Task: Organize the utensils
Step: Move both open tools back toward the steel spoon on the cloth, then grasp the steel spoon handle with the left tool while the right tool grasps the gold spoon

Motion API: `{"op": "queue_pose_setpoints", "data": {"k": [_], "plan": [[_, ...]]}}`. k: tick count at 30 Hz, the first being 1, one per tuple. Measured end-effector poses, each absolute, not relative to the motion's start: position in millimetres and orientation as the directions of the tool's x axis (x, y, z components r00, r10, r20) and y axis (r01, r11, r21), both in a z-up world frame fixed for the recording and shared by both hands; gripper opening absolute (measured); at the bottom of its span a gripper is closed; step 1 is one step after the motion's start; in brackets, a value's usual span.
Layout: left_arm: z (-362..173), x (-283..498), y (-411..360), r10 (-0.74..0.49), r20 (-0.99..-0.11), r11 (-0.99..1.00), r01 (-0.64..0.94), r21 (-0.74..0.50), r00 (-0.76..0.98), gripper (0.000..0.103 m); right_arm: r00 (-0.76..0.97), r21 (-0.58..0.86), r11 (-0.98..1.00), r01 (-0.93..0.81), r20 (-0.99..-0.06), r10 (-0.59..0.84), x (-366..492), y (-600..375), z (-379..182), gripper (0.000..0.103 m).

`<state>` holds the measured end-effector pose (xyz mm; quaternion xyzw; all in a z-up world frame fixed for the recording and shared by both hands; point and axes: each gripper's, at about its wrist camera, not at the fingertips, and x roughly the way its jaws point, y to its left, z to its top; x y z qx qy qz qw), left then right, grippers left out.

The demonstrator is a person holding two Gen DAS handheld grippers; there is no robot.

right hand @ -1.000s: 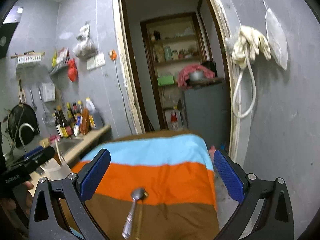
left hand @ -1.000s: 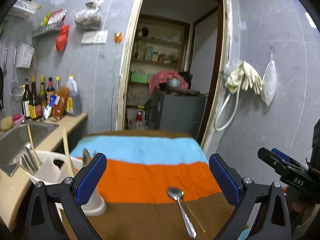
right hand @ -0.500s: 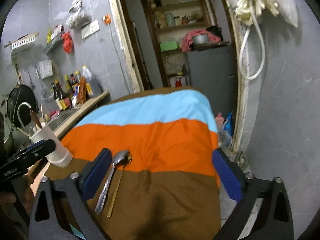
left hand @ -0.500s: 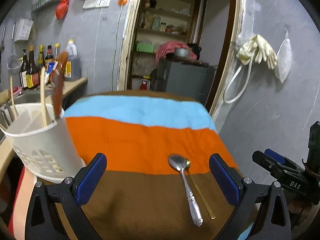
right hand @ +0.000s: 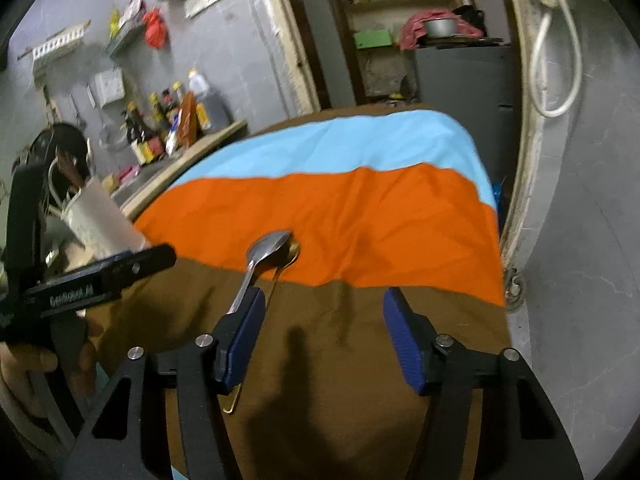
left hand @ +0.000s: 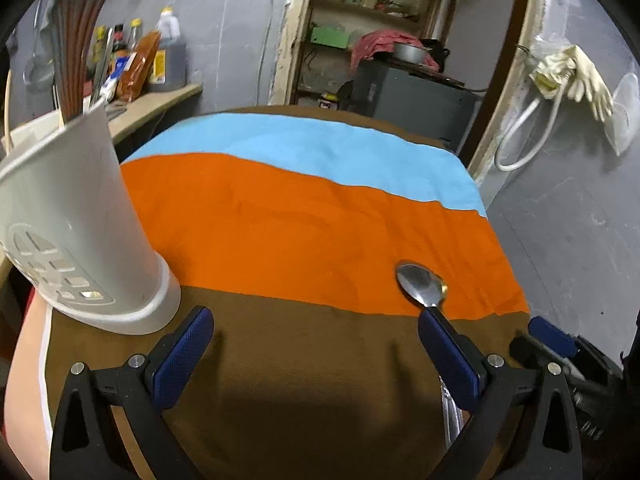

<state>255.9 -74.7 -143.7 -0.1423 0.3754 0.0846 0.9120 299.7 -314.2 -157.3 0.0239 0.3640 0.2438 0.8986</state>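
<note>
Spoon & gold utensil not yet in holder, far left on tabletop; both hand-held grippers open, empty.

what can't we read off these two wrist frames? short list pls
- Spoon handle: left wrist view, hidden behind the left gripper's right finger; right wrist view, behind the right gripper's left finger.
- Gold utensil under the spoon: mostly covered, type unclear.
- Holder contents: left wrist view, blurred and cut off by the top edge.
- Holder in right wrist view: partly blocked by the other gripper.
</note>
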Motion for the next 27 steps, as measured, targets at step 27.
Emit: {"op": "queue_pose_setpoints", "data": {"k": [27], "plan": [[-150.2, 265.6, -66.4, -0.009, -0.716, 0.912, -0.288, -0.292, 0.698, 0.102, 0.627, -0.1, 0.896, -0.433, -0.747, 0.219, 296.8, -265.4, -158.7, 0.034]]}}
